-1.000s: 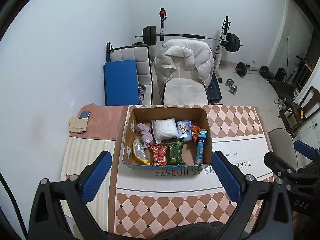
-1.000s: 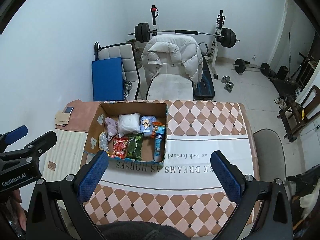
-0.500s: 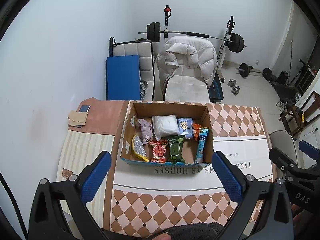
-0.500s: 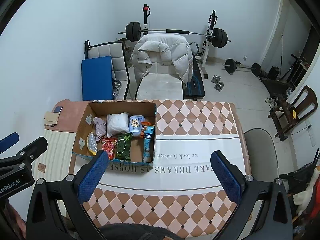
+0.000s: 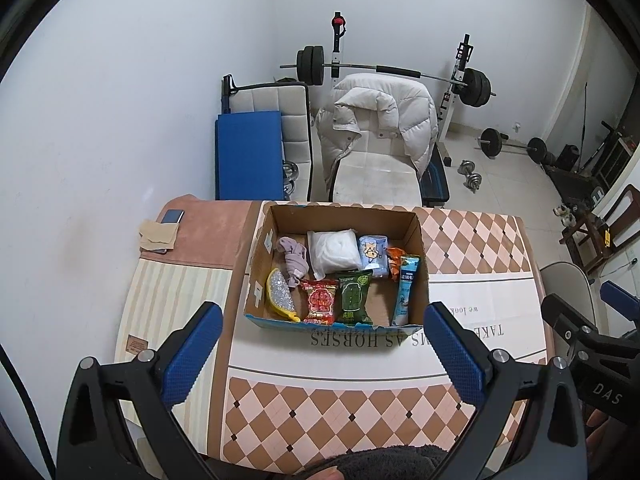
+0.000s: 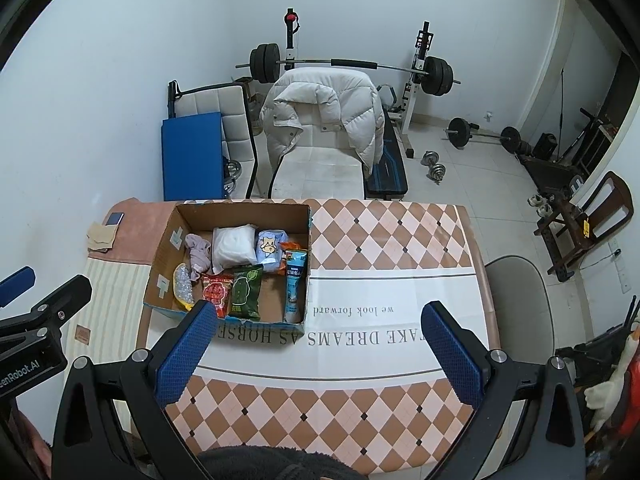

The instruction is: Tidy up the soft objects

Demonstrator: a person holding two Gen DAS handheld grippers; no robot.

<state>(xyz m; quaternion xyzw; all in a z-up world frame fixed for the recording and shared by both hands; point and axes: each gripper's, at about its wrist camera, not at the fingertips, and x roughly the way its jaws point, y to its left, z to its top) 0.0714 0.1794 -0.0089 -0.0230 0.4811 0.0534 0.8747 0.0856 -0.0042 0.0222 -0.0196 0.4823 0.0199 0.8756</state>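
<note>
An open cardboard box stands on the table and also shows in the right wrist view. It holds soft items: a lilac cloth, a white padded pack, a light blue pack, a red snack bag, a green snack bag, a blue tube pack and a yellow-rimmed silver scrubber. My left gripper is open and empty, high above the table in front of the box. My right gripper is open and empty, to the box's right.
The table carries a checkered cloth with a pink mat; a phone and a beige cloth lie on it. A chair with a white jacket, a weight bench and a grey chair stand around.
Both grippers have risen and drawn back slightly, so the box looks smaller and farther. Both stay open and empty. Nothing in the box has moved.
</note>
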